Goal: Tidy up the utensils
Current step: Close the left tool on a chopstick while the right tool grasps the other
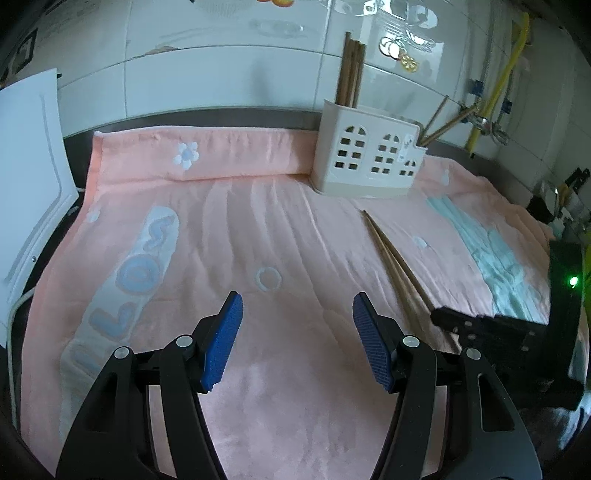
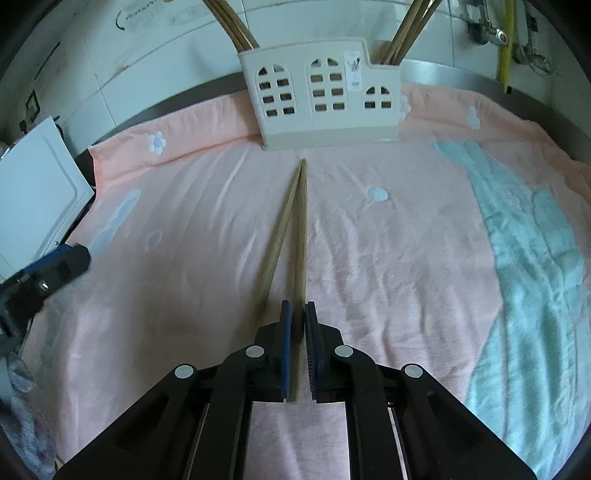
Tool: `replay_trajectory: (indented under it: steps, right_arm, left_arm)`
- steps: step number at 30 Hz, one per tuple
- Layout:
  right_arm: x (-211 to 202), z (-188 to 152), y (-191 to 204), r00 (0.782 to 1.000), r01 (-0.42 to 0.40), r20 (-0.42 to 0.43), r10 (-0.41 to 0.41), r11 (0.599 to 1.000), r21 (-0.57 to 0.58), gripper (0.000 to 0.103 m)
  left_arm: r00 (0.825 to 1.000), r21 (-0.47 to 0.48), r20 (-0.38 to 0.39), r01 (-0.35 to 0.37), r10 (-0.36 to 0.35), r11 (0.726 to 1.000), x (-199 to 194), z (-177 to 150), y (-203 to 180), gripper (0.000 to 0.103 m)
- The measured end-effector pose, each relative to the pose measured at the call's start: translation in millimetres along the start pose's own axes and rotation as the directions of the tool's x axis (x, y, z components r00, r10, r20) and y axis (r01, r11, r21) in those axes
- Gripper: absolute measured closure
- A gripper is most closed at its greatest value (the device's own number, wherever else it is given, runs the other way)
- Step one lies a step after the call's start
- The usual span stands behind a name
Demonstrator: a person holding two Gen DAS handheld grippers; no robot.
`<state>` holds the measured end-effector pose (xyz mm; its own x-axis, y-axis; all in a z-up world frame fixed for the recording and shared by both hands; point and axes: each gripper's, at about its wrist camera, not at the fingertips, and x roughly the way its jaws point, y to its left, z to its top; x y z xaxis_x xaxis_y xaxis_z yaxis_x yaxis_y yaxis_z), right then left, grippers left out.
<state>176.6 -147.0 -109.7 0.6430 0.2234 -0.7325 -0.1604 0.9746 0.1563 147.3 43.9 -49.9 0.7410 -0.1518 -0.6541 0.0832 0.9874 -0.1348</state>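
Two wooden chopsticks [image 2: 301, 229] lie on the pink towel [image 2: 207, 221], tips toward a cream house-shaped utensil holder [image 2: 325, 99]. My right gripper [image 2: 298, 308] is shut on the near end of one chopstick; the other chopstick [image 2: 275, 251] lies just left of the fingers. The holder holds several more chopsticks [image 2: 236, 26]. In the left wrist view the pair [image 1: 391, 258] lies right of my left gripper [image 1: 297, 306], which is open and empty over the towel. The holder [image 1: 365, 158] stands at the back there, and the right gripper [image 1: 480, 328] shows at the right.
A white board [image 1: 33, 184] leans at the left edge of the counter. A tiled wall [image 1: 221, 74] with pipes and a yellow hose [image 1: 513, 62] runs behind. The towel has a teal patch [image 2: 535, 266] on the right. The left gripper [image 2: 55, 269] shows at the left of the right wrist view.
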Motion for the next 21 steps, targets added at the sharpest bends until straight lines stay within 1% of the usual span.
replay_trajectory:
  steps: [8, 12, 15, 16, 17, 21]
  right_arm:
    - [-37.6, 8.3, -10.3, 0.996, 0.001, 0.091, 0.002, 0.999, -0.036, 0.096]
    - [-56.3, 15.0, -16.8, 0.991, -0.009, 0.135, 0.015, 0.999, -0.043, 0.096]
    - [-66.9, 20.0, -20.5, 0.987, -0.015, 0.16, 0.023, 0.998, -0.054, 0.096]
    - [-71.4, 22.5, -22.1, 0.985, -0.016, 0.172, 0.026, 0.998, -0.058, 0.096]
    - [-74.9, 24.6, -23.2, 0.983, -0.017, 0.181, 0.028, 0.998, -0.062, 0.096]
    - [-88.4, 32.5, -29.4, 0.977, -0.027, 0.209, 0.041, 0.997, -0.069, 0.096]
  left_arm:
    - [0.996, 0.036, -0.044, 0.082, -0.081, 0.996, 9.4, -13.0, -32.5, 0.043]
    - [0.987, 0.054, -0.083, 0.144, -0.14, 0.988, 17.7, -20.9, -55.6, 0.044]
    - [0.98, 0.079, -0.111, 0.174, -0.165, 0.982, 27.4, -27.1, -74.4, 0.052]
    - [0.978, 0.08, -0.118, 0.181, -0.171, 0.98, 30.5, -28.1, -77.2, 0.056]
    - [0.975, 0.078, -0.133, 0.191, -0.18, 0.978, 36.3, -29.4, -81.9, 0.061]
    - [0.967, 0.049, -0.166, 0.204, -0.194, 0.978, 53.5, -29.5, -89.0, 0.072]
